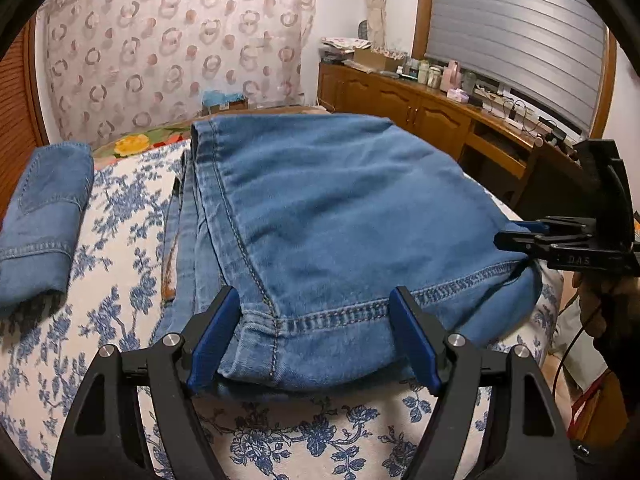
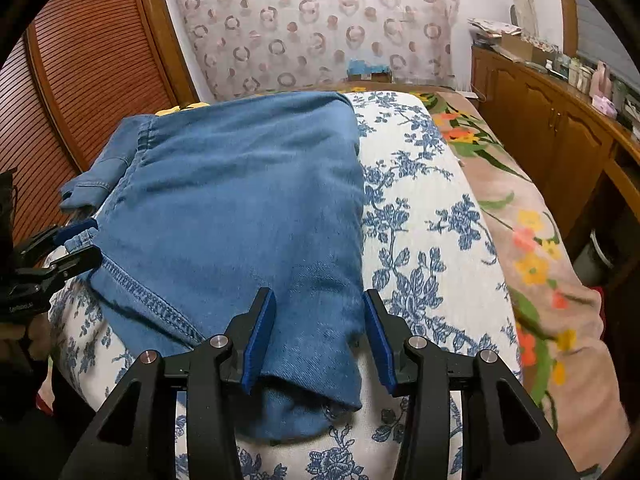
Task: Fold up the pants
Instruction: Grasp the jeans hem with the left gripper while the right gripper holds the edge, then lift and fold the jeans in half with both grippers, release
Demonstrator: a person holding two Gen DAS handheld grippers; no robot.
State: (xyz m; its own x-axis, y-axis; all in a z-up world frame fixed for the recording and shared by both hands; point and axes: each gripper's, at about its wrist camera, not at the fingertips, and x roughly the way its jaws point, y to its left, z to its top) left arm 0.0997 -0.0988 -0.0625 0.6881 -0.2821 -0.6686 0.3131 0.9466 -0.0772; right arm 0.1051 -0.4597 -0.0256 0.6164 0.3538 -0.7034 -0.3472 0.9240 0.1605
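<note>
Folded blue jeans lie on the bed, stitched hem toward me. In the left wrist view my left gripper is open, and the hem's left part lies between its blue pads, which do not press on it. My right gripper reaches in from the right at the hem's far corner. The right wrist view shows the right gripper open, its fingers standing on either side of the near right corner of the jeans. The left gripper sits at the hem's left end.
A second folded denim piece lies at the left of the blue-flowered bed cover. A flowered blanket covers the bed's right side. A wooden cabinet with clutter runs along the right wall, and a slatted wooden door stands at the left.
</note>
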